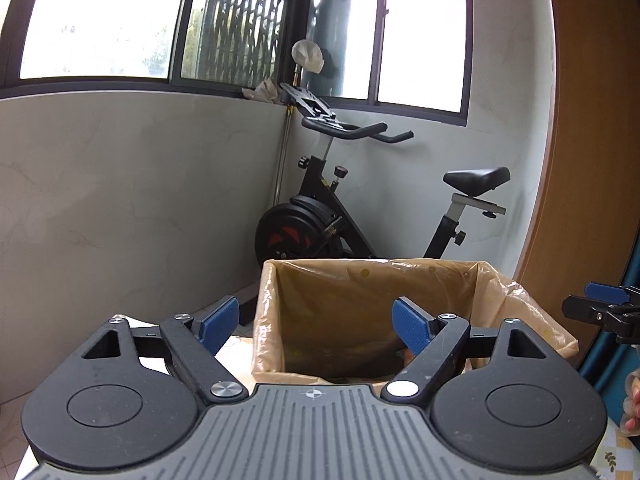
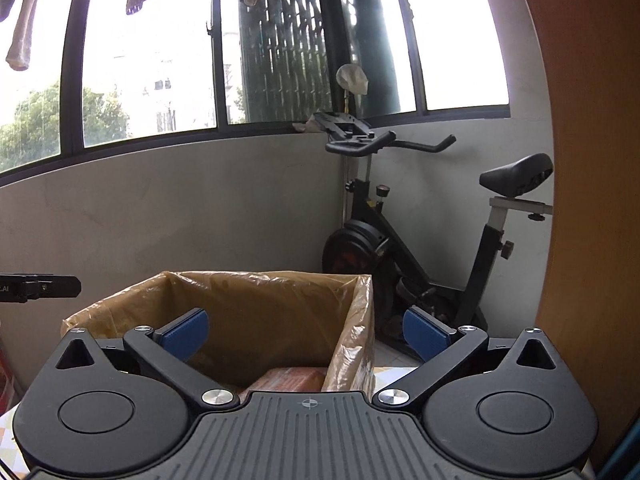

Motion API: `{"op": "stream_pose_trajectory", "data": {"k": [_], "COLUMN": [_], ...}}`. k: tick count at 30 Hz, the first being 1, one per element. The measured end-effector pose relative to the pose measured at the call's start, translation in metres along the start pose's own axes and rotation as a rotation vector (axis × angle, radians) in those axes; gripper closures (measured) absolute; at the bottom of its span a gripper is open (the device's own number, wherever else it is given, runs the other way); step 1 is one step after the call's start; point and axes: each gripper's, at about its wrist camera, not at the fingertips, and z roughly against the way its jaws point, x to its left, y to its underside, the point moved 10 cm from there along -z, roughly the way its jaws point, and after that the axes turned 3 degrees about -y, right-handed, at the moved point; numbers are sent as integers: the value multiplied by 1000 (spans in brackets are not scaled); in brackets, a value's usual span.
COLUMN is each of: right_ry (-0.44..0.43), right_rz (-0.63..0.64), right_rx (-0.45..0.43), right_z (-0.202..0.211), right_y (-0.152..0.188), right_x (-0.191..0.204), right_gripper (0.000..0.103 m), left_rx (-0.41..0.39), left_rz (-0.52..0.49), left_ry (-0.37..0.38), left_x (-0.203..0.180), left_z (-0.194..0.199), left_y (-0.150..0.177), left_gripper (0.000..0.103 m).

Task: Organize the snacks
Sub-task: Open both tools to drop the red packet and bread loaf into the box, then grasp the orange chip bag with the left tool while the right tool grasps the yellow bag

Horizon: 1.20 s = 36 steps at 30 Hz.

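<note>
A cardboard box lined with a tan plastic bag [image 1: 372, 292] stands in front of both grippers; it also shows in the right wrist view [image 2: 260, 304]. An orange-brown snack packet [image 2: 292, 378] lies at its bottom. My left gripper [image 1: 316, 326] is open and empty, its blue pads [image 1: 218, 322] spread over the box's near rim. My right gripper [image 2: 306, 338] is open and empty above the box's near right corner. The right gripper shows at the right edge of the left wrist view [image 1: 604, 304]. The left gripper's finger shows at the left edge of the right wrist view [image 2: 40, 286].
A black exercise bike [image 1: 360, 208] stands behind the box against the grey wall, under the windows. A wooden panel [image 1: 592, 160] rises at the right. A patterned tablecloth [image 2: 394, 374] shows beside the box. Clothes [image 2: 24, 20] hang at the upper left.
</note>
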Motion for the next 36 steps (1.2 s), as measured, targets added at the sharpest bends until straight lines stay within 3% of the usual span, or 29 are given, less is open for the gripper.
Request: {"op": "stream_pose_trajectory", "data": {"k": [8, 14, 24, 36], "right_ry": [55, 18, 56, 98], "right_rz": [35, 1, 22, -12], "right_rx": [-2, 32, 37, 178], "right_z": [22, 33, 55, 39], "right_y": [25, 48, 82, 142], "right_x": [0, 8, -8, -19], "right_gripper": [0, 0, 0, 0], "left_rx": [-43, -37, 19, 118], "left_rz": [5, 32, 38, 60], "left_ry": [-8, -29, -43, -53], "left_x": [9, 17, 25, 27], "left_z": [21, 30, 39, 27], "left_y": [17, 32, 72, 120], "left_gripper": [17, 17, 17, 17]}}
